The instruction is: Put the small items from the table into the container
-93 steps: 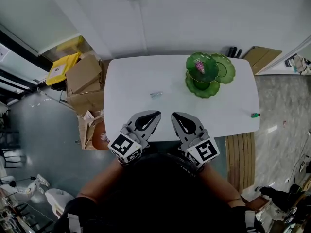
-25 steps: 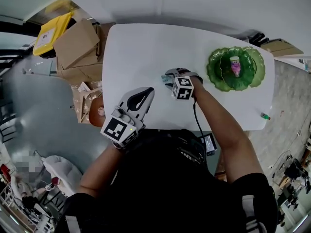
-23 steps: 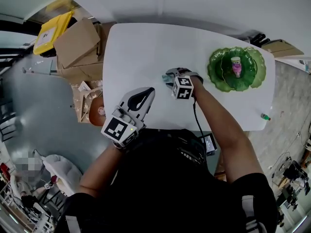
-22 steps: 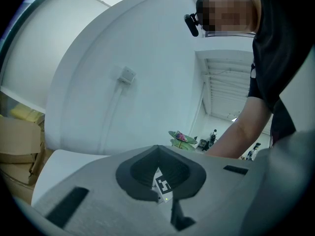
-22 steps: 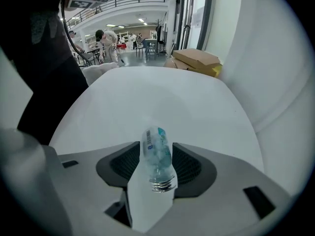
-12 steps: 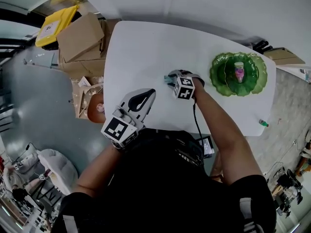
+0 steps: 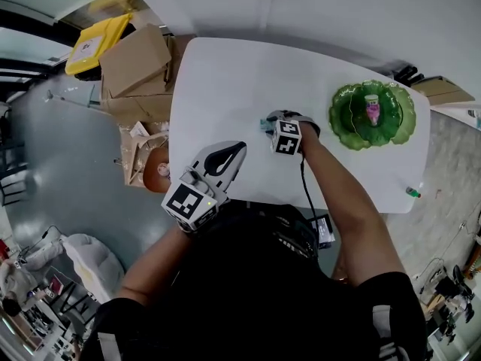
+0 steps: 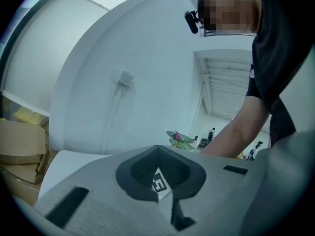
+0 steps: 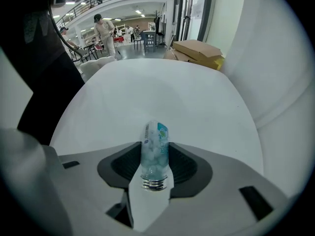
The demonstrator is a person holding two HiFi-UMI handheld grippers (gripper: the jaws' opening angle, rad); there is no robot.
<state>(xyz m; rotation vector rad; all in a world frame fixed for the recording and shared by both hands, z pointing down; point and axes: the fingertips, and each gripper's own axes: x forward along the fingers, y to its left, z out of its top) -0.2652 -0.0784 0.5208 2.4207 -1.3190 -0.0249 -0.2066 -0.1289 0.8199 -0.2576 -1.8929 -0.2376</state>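
My left gripper (image 7: 237, 148) hangs at the counter (image 7: 225, 81) edge, fingers together on nothing. My right gripper (image 7: 269, 121) has its fingers clamped on the small bottle (image 9: 154, 149), whose long axis runs along them with the cap toward the camera. The green container (image 7: 398, 126) lies at 3 o'clock from this nearer hand.

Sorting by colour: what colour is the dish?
The dish is green; head view shows it best.

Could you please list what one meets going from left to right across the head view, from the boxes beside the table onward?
Yellow box → cardboard boxes → left gripper → right gripper, holding the small bottle → green dish → small green item.
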